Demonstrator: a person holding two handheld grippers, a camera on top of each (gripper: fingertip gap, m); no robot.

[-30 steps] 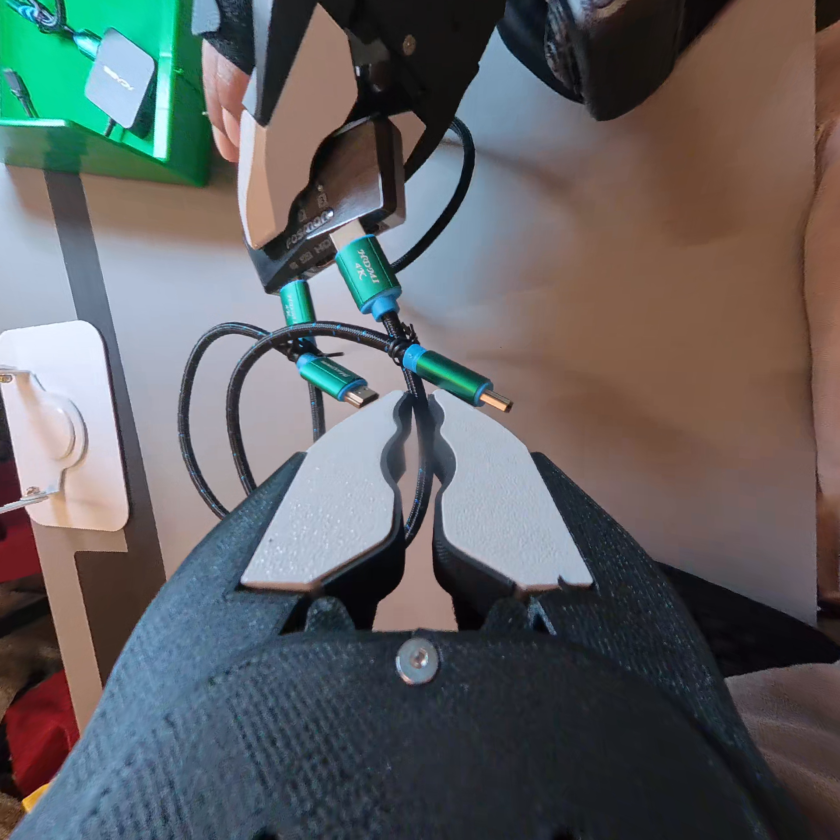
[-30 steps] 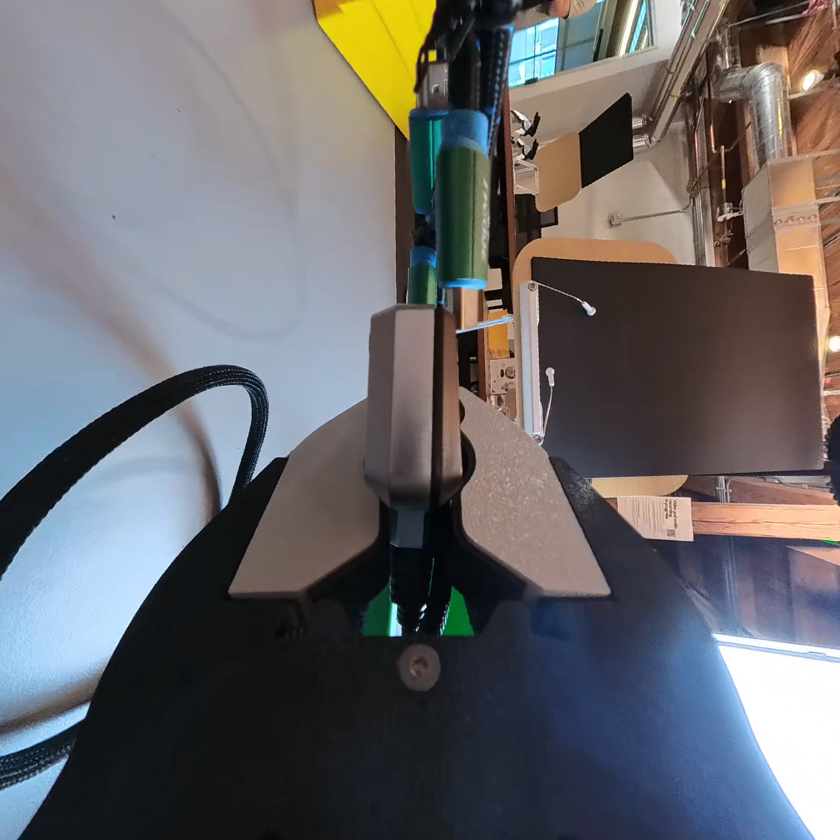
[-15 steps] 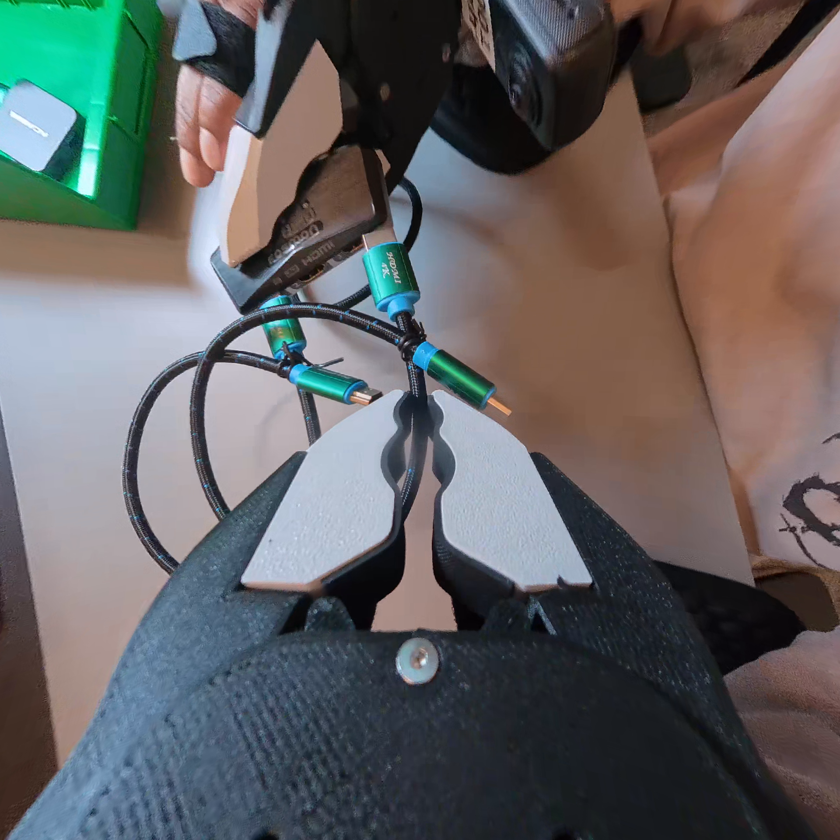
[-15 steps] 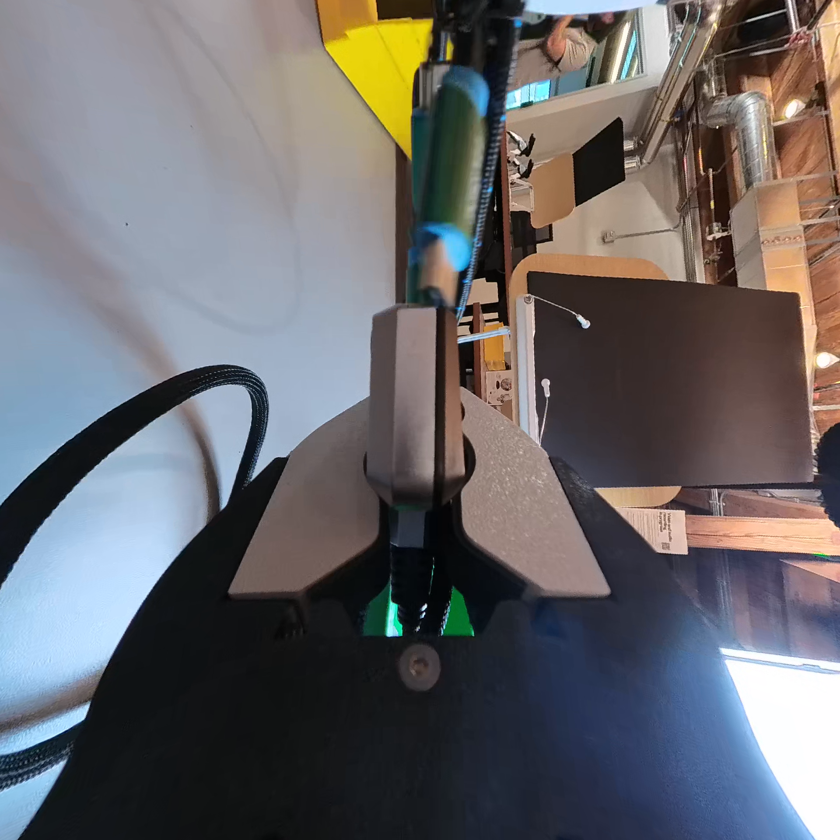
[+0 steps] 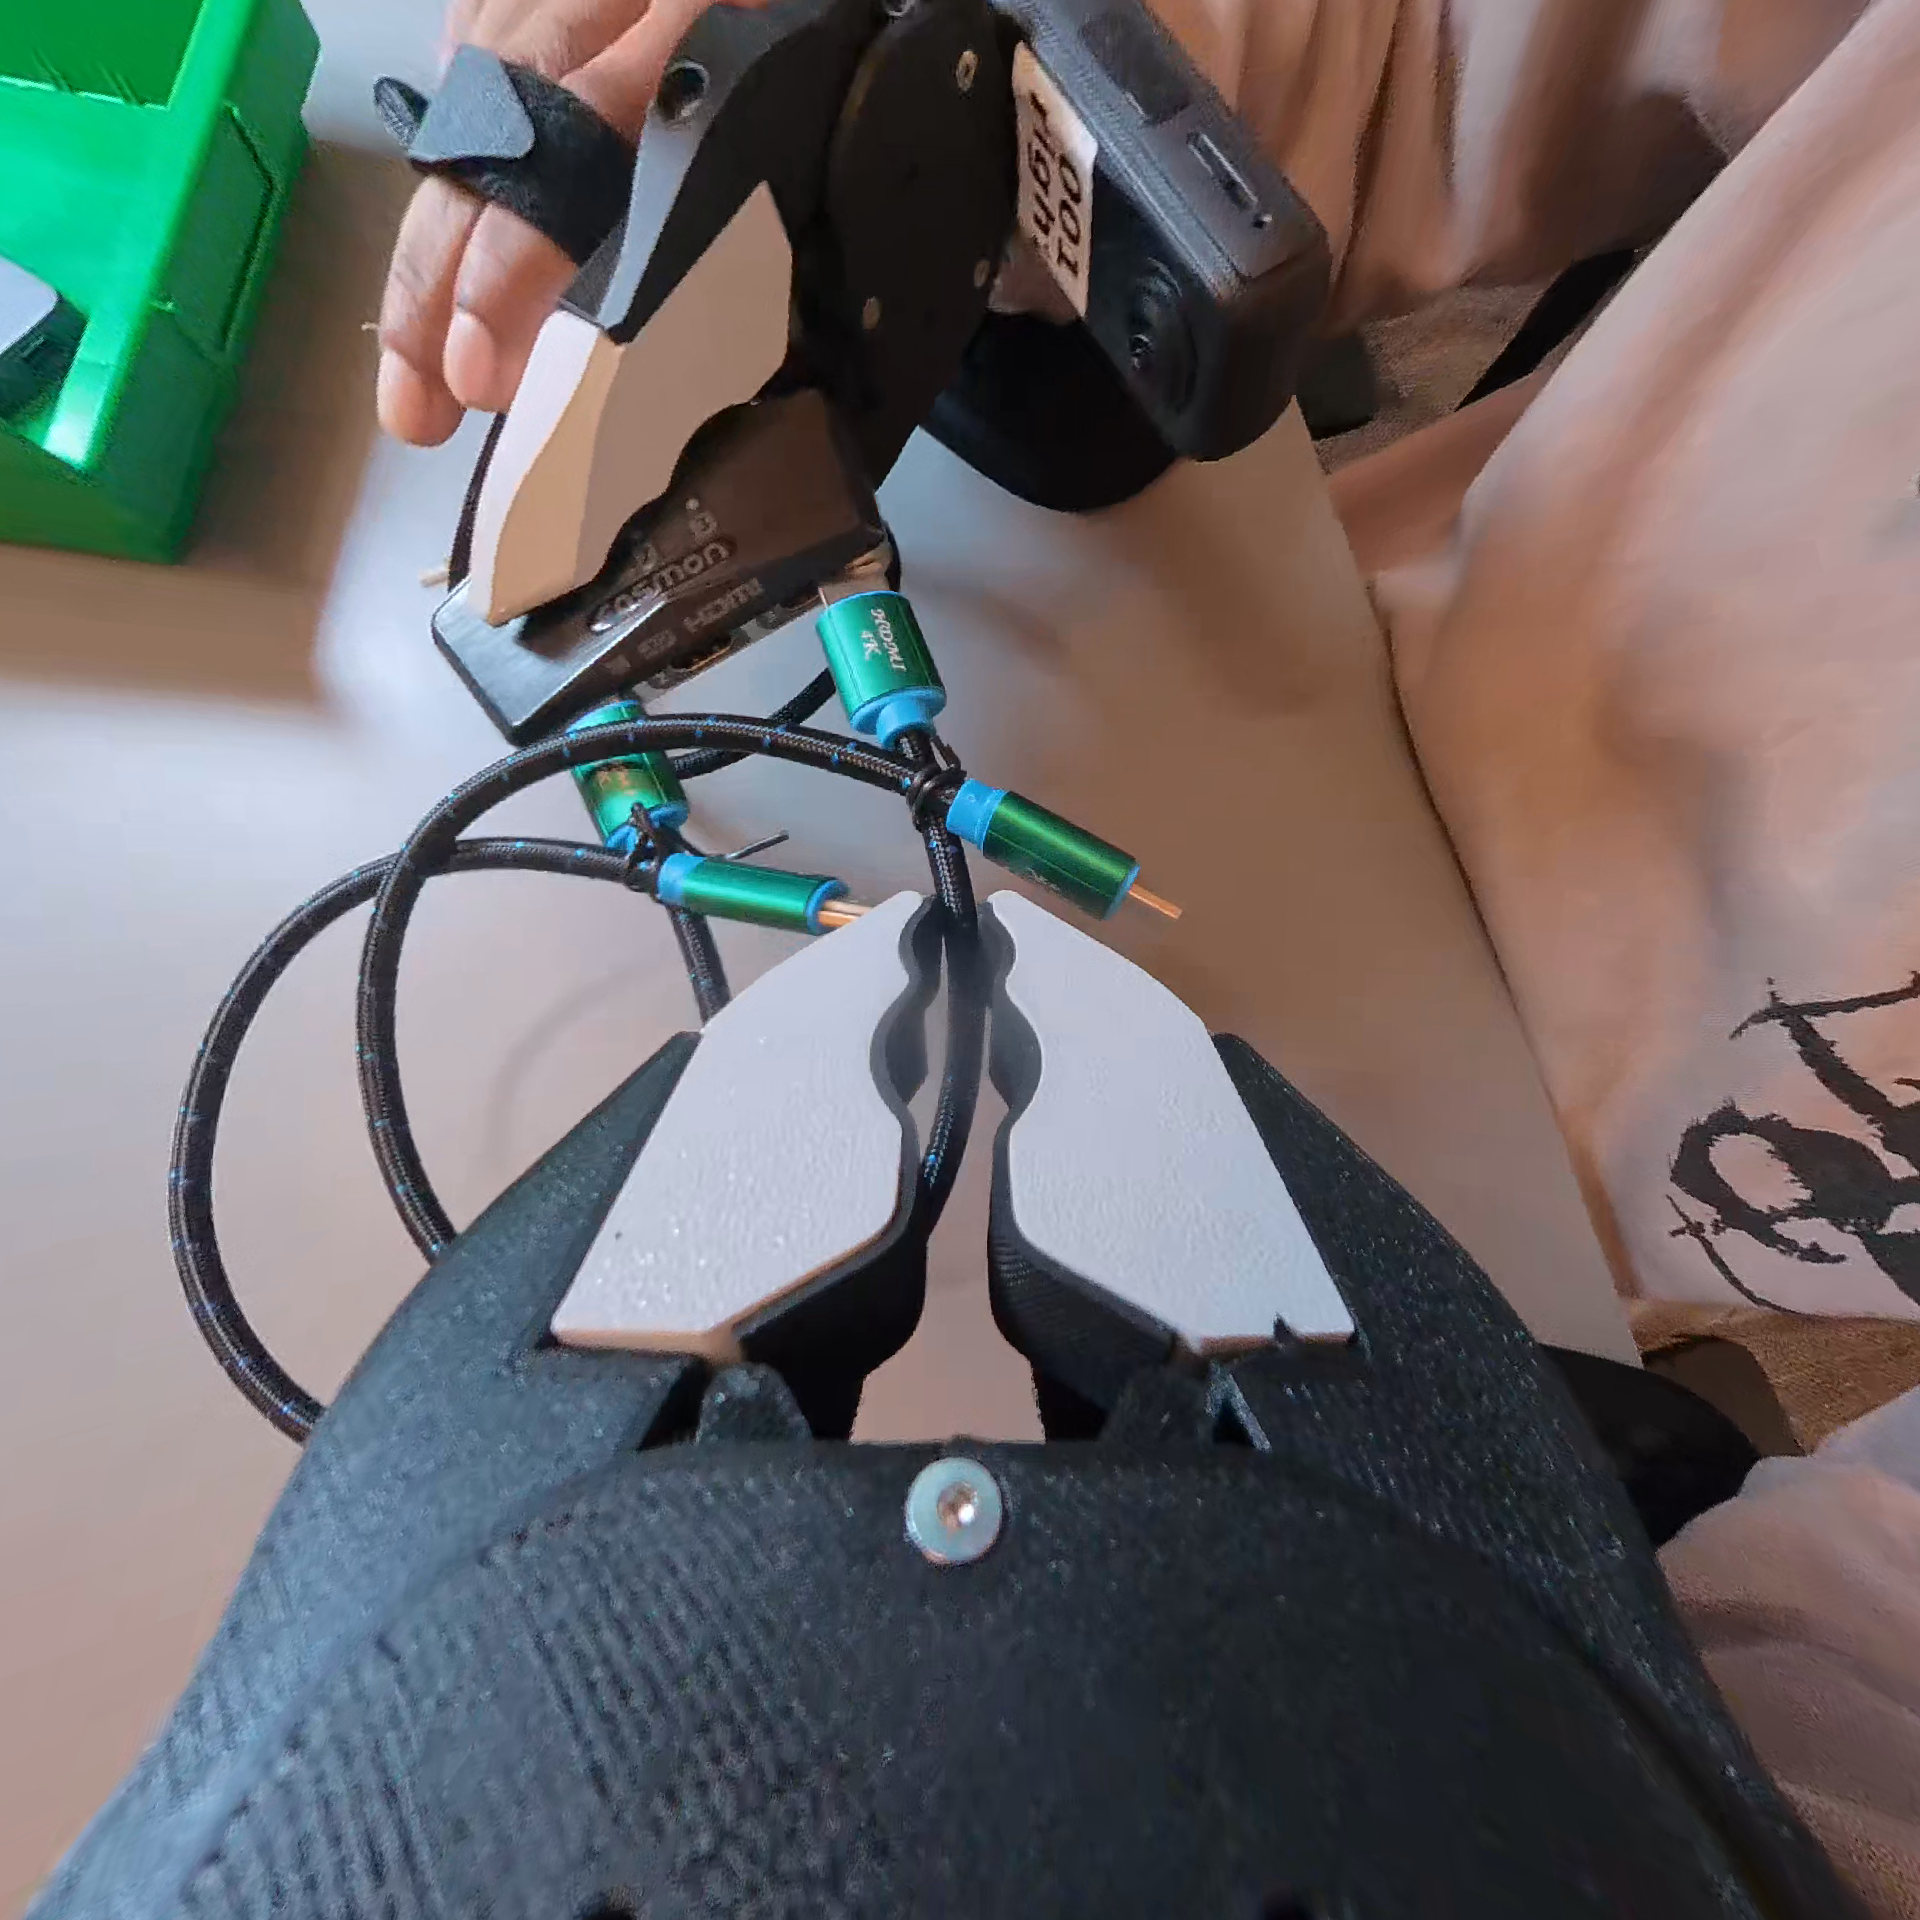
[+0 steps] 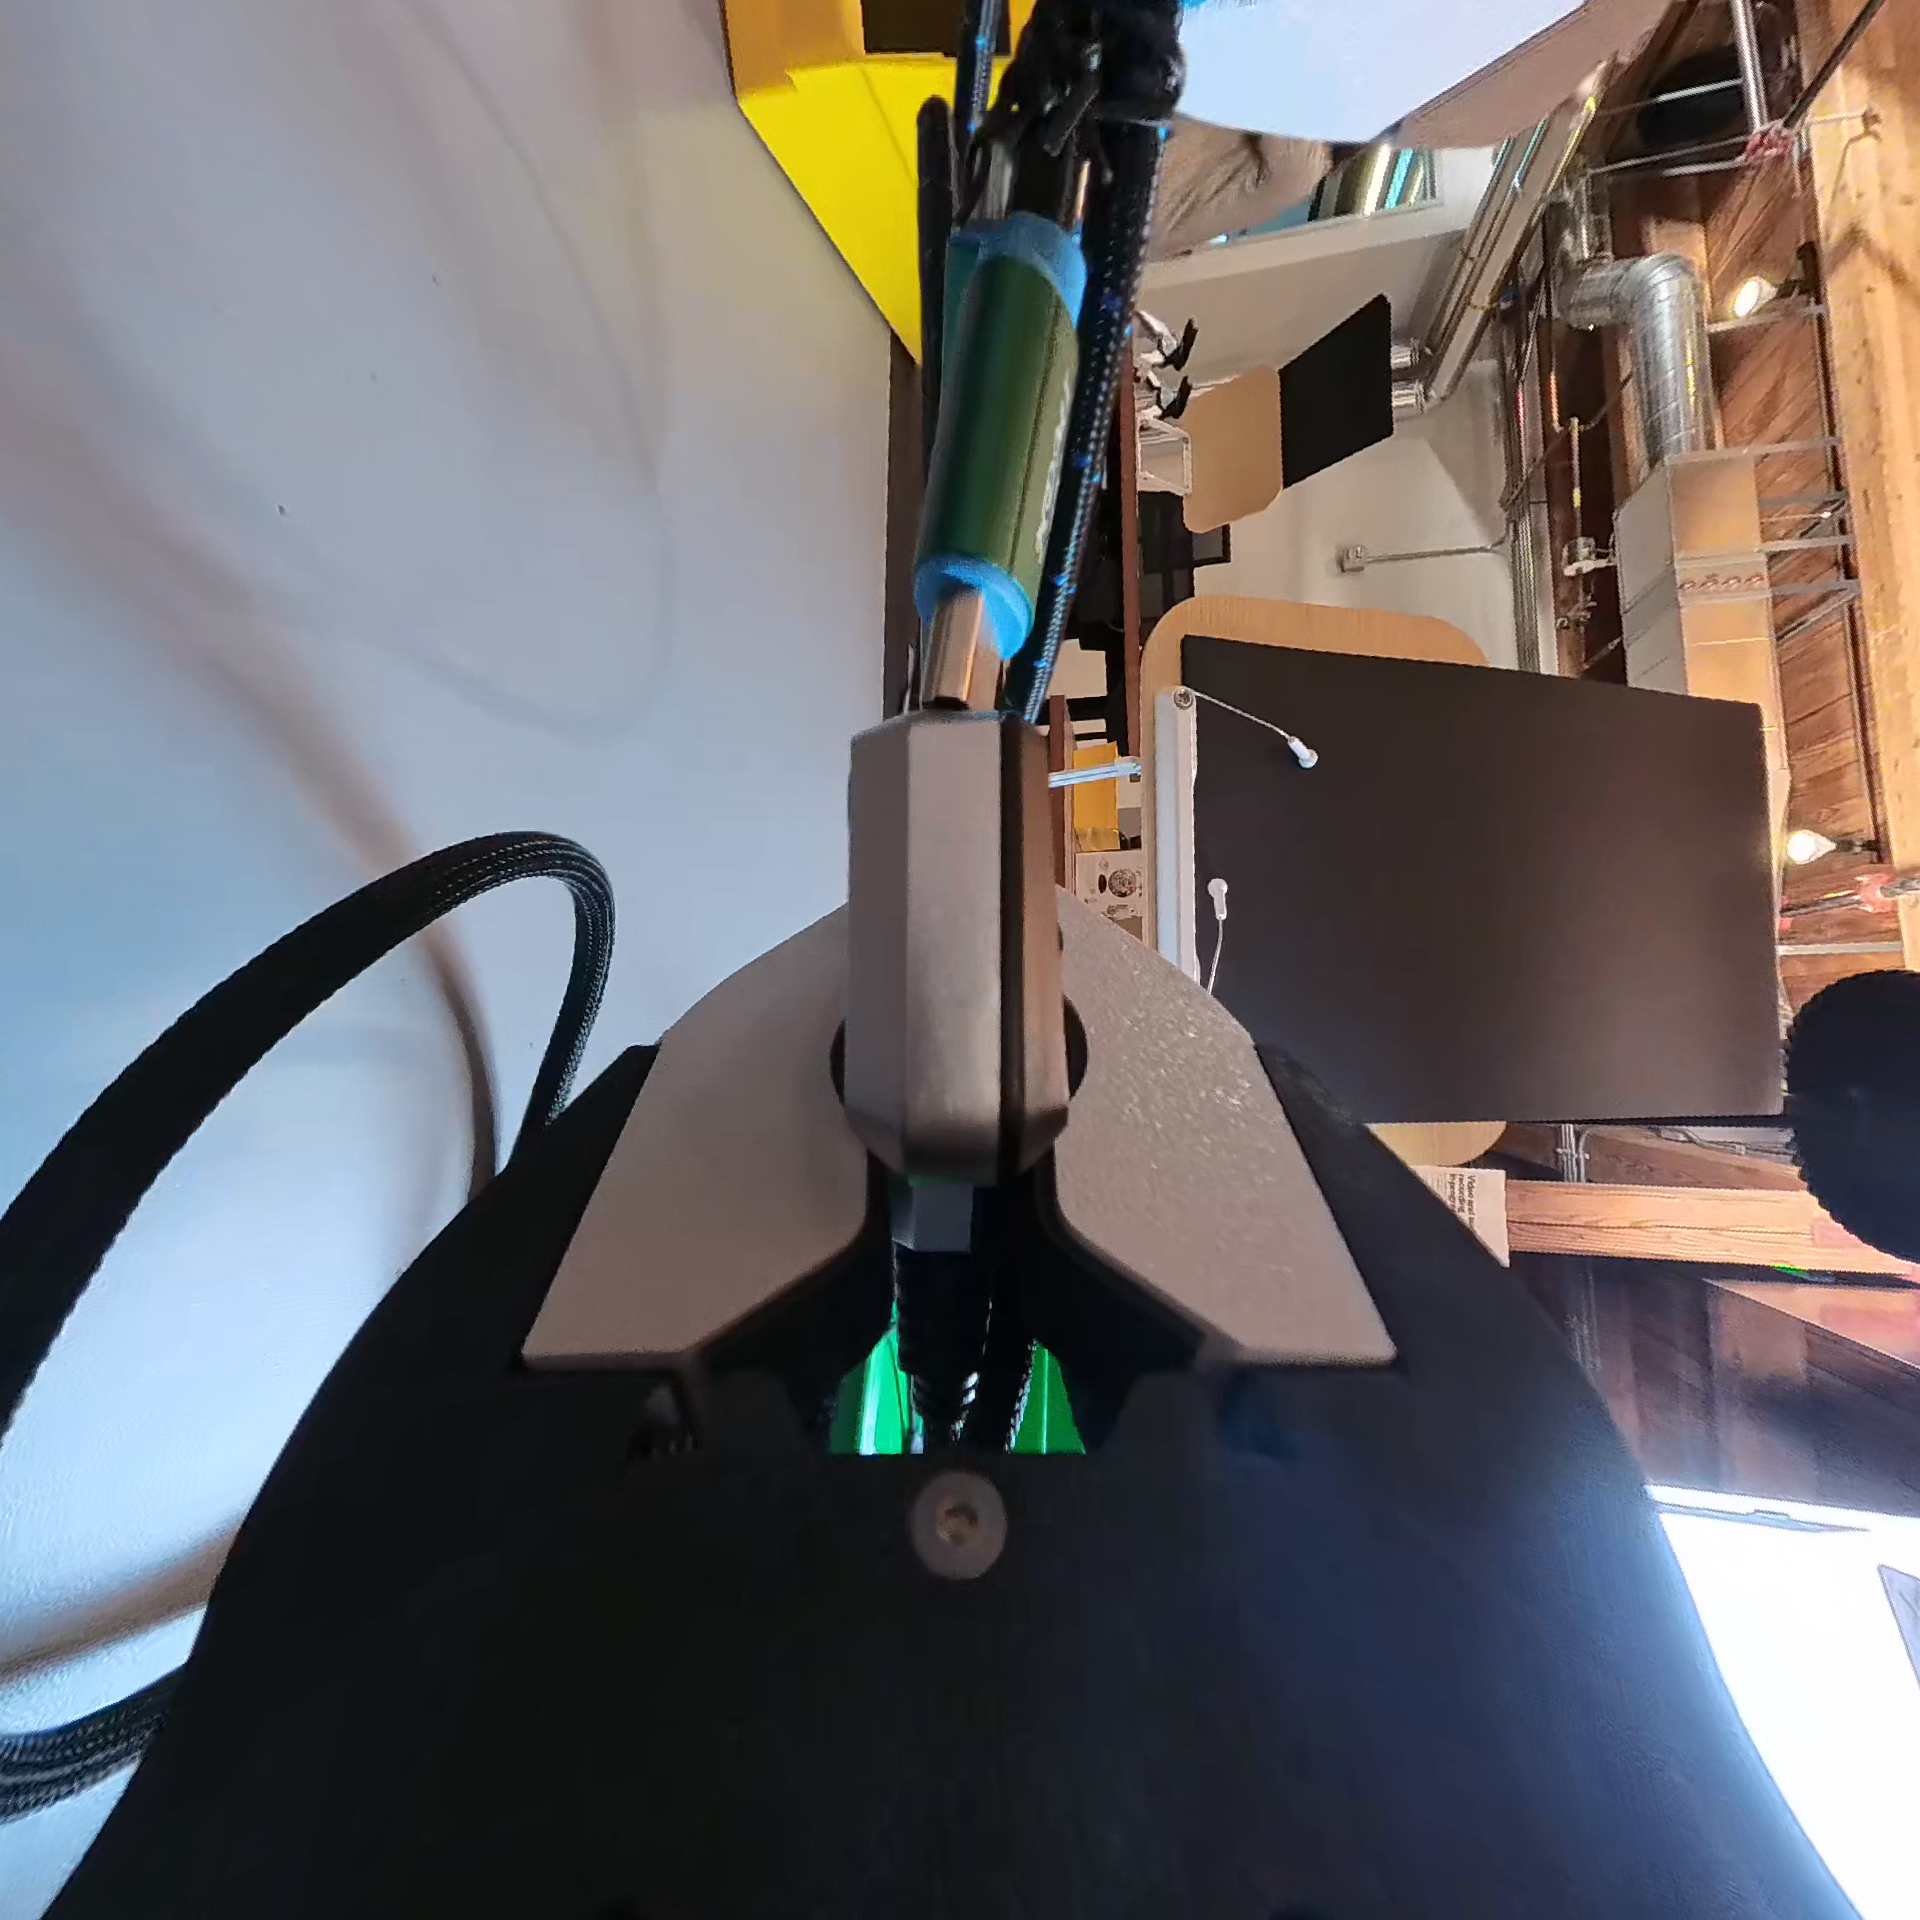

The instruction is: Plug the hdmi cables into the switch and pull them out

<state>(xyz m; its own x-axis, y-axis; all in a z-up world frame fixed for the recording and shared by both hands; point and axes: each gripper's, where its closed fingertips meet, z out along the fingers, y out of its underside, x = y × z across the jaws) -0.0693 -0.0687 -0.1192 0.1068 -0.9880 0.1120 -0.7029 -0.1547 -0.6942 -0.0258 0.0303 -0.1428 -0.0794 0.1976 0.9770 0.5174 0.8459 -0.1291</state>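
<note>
My right gripper (image 6: 951,940) is shut on the dark HDMI switch (image 6: 925,883); the switch also shows in the left wrist view (image 5: 717,540), held above the white table (image 5: 1195,727). My left gripper (image 5: 956,914) is shut on a black braided cable (image 5: 951,1039) just behind a green plug (image 5: 878,665). That plug (image 6: 997,436) is tilted at the switch's port with its bare metal tip (image 6: 951,655) showing. A second green plug (image 5: 618,774) sits at a lower port. Two free green plugs (image 5: 1049,852) (image 5: 748,894) hang tied to the cables.
A green bin (image 5: 125,312) stands at the table's far left. A person's hand (image 5: 468,291) and light clothing (image 5: 1662,727) are close on the right. The switch's own black cable (image 6: 312,987) loops over the table. A yellow thing (image 6: 831,156) lies beyond. My hands' fingertips stand some 11 cm from each other.
Both grippers have shifted over the table away from the green bin. The green plug has drawn back from the switch and tilted, with more bare metal showing.
</note>
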